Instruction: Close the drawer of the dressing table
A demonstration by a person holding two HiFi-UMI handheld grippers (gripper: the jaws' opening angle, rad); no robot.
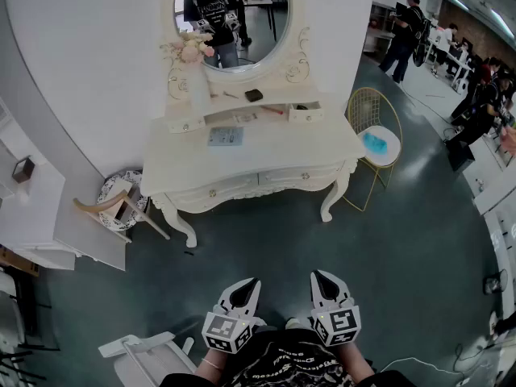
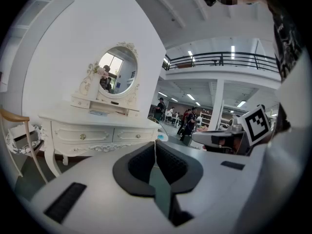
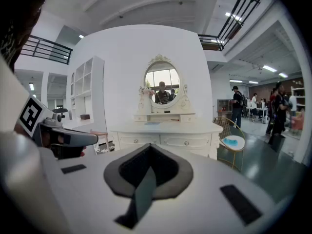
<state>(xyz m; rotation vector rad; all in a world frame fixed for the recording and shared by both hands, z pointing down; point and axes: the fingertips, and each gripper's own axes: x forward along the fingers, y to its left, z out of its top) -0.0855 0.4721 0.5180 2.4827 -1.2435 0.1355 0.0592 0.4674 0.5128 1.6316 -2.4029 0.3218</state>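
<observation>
My left tongs (image 2: 156,145) are pressed together with nothing between the dark pads, and my right tongs (image 3: 148,149) are likewise pinched closed and empty. In the head view they sit side by side low in the frame, above the dark green floor (image 1: 266,248), touching nothing, both tips aimed at the cream-white carved dressing desk (image 1: 242,168), which stands well apart from them against the white wall. The desk's long axis runs left to right across my view, and its front faces me. Its two wide front drawers (image 1: 258,184) with round knobs sit flush with the front. On the raised shelf under the oval mirror (image 1: 234,14), the small right-hand drawer (image 1: 306,113) appears to stand a little forward of the shelf, its front towards me and its travel running front to back; the small left-hand drawer (image 1: 187,123) looks pushed in. A gold wire chair (image 1: 375,139) stands just beside the desk's right end.
</observation>
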